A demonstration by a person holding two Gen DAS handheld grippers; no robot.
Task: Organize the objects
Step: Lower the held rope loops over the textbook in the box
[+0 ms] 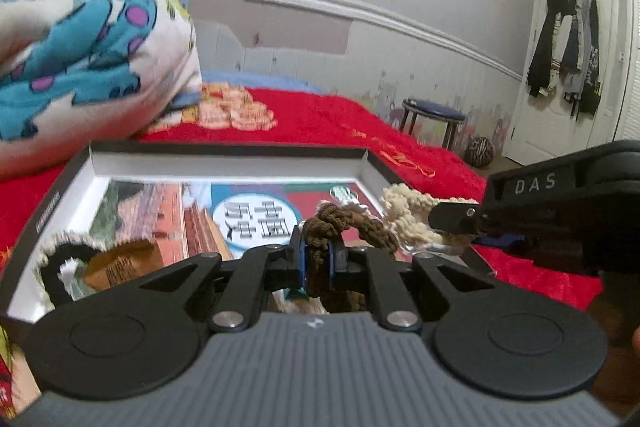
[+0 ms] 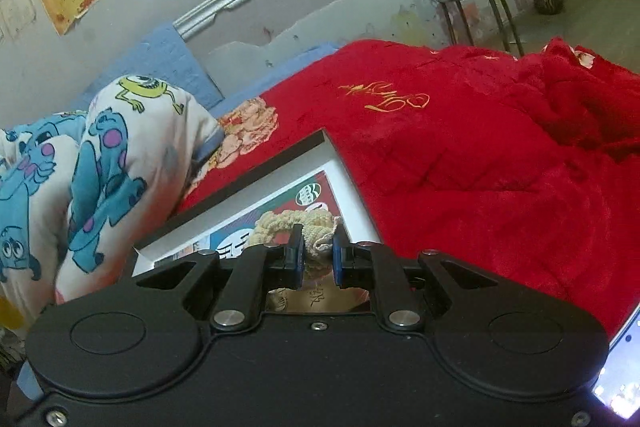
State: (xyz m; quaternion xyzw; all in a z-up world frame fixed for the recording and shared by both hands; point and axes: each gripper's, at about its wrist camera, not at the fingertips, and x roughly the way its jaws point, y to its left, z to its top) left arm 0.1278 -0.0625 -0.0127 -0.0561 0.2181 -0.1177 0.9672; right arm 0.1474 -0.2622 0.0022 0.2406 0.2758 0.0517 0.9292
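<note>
A shallow open box [image 1: 224, 163] with white walls and a dark rim lies on the red bed cover; printed cards line its floor. My left gripper [image 1: 317, 253] is shut on a brown knitted scrunchie [image 1: 344, 225] over the box's right half. My right gripper [image 2: 317, 253] is shut on a cream knitted scrunchie [image 2: 296, 223] above the box's far right corner [image 2: 320, 143]; it shows from the side in the left wrist view [image 1: 456, 223], with the cream scrunchie [image 1: 404, 211] at the box's right wall. A black-and-white scrunchie [image 1: 60, 267] lies in the box's near left corner.
A cartoon-print pillow [image 1: 80, 39] lies just left of and behind the box. The red blanket [image 2: 460, 155] spreads to the right, bunched at the far right. A blue stool [image 1: 434, 119] and a ball [image 1: 480, 151] stand on the floor by the wall.
</note>
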